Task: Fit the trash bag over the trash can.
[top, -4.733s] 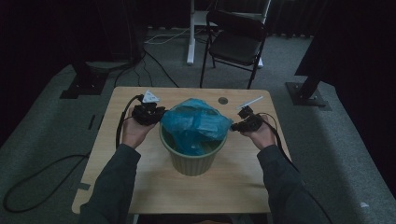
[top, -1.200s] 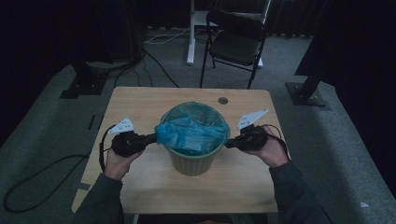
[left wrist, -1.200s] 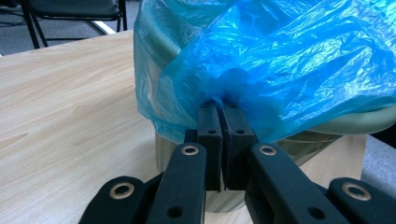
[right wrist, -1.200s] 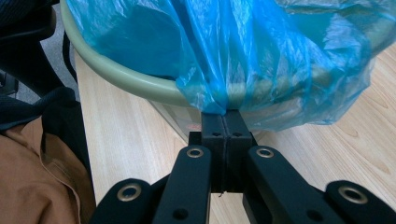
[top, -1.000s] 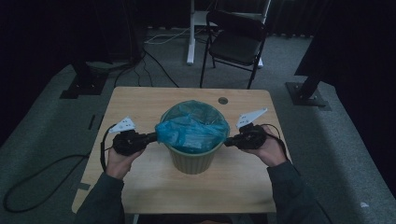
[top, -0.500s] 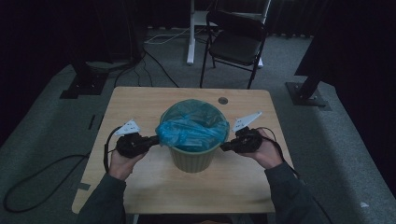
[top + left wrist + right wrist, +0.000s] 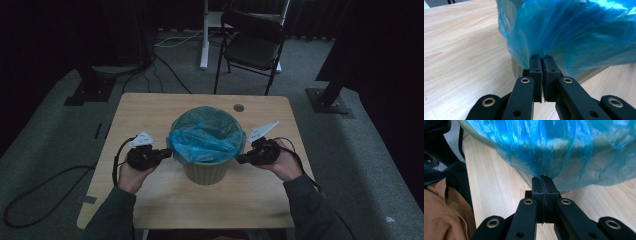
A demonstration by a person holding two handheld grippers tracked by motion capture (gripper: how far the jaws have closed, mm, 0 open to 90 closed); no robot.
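A pale green bin [image 7: 204,172] stands mid-table, lined with a blue plastic bag [image 7: 207,132] whose rim is folded over the bin's edge. My left gripper [image 7: 169,152] is at the bin's left side, its jaws nearly together on the bag's hem [image 7: 554,42] at the tips [image 7: 541,57]. On the bin's right side my right gripper [image 7: 241,160] is shut on the bag's hem [image 7: 564,157], and the film fans out from its tips [image 7: 542,178]. Both pull the bag's skirt down and outward below the rim.
The wooden table [image 7: 150,115] has a small dark round hole [image 7: 239,107] behind the bin. A black folding chair [image 7: 252,45] and cables on the floor [image 7: 165,55] lie beyond the far edge. An orange garment [image 7: 441,215] is at the near side.
Both hands have come nearer to the person and lower along the bin's sides, drawing the bag's rim down over the bin's edge. The bag now sits flatter across the top.
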